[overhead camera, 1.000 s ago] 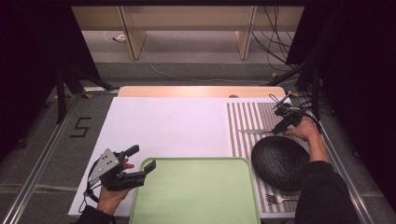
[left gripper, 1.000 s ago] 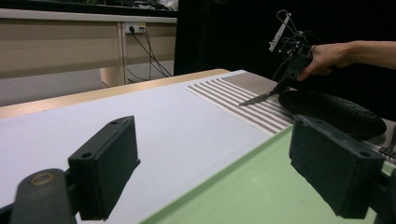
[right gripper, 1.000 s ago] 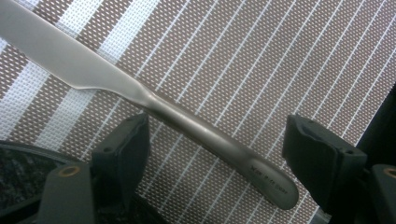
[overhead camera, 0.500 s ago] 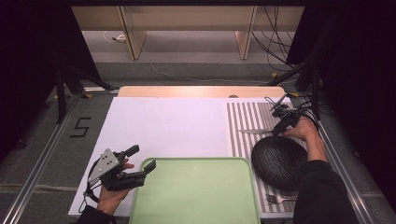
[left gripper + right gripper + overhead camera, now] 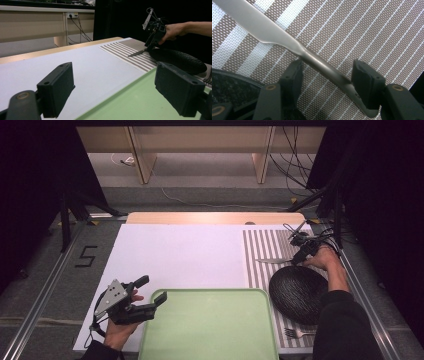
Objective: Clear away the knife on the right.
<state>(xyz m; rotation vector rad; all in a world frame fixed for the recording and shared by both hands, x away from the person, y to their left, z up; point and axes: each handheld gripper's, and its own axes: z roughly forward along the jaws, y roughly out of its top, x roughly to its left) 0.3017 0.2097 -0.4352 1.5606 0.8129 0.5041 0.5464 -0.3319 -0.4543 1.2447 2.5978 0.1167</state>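
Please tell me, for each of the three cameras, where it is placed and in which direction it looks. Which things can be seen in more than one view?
High view: above the person's side, looking forward and down on the table; both forearms, left gripper, right gripper.
Left gripper view: between its jaws, across the green tray toward the right hand.
Right gripper view: straight down on the knife lying between its jaws, on the striped mat.
Shared: knife, black plate, striped mat.

Left gripper [image 5: 150, 296] held low, jaws wide apart; right gripper [image 5: 299, 260] pointing down, jaws just closing (not yet together).
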